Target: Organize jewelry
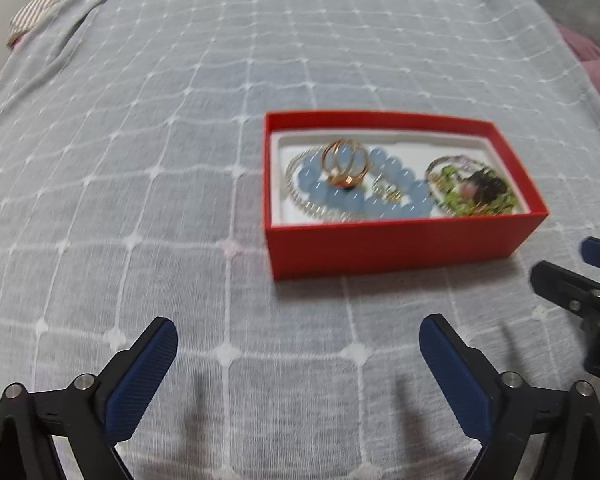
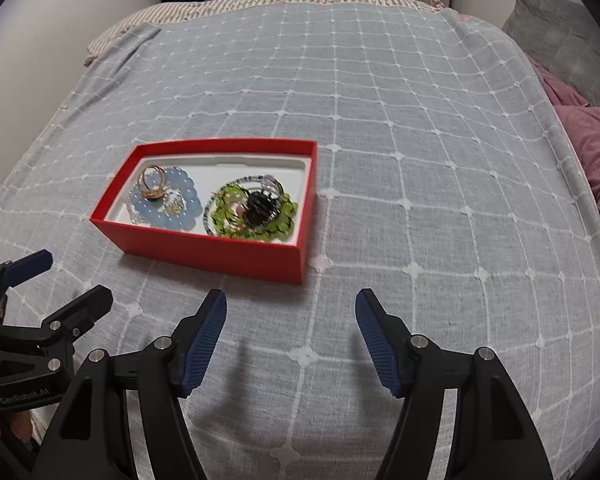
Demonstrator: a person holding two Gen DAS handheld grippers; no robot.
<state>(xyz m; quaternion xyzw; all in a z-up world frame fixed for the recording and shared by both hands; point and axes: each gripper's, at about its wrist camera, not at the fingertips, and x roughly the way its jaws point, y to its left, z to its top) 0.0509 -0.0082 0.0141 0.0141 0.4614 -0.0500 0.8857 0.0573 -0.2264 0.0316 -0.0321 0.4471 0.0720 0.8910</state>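
Observation:
A red box point(image 1: 400, 246) point(image 2: 216, 254) with a white liner sits on the bed. Inside lie a blue bead bracelet point(image 1: 364, 200) point(image 2: 168, 216), a gold ring point(image 1: 346, 162) point(image 2: 153, 184), a small gold piece point(image 2: 175, 203), a green bead bracelet point(image 1: 480, 196) point(image 2: 252, 216) and a dark piece point(image 2: 262, 206). My left gripper point(image 1: 298, 340) is open and empty, in front of the box to its left. My right gripper point(image 2: 291, 312) is open and empty, in front of the box's right corner. Each gripper shows in the other's view: the right one point(image 1: 568, 268), the left one point(image 2: 72, 276).
A grey-blue bedspread point(image 1: 180, 140) point(image 2: 420, 140) with a white grid covers the bed. A grey pillow point(image 2: 560, 36) and a pink blanket point(image 2: 596, 152) lie at the right edge. A striped sheet point(image 2: 260, 2) shows at the far end, by curtains.

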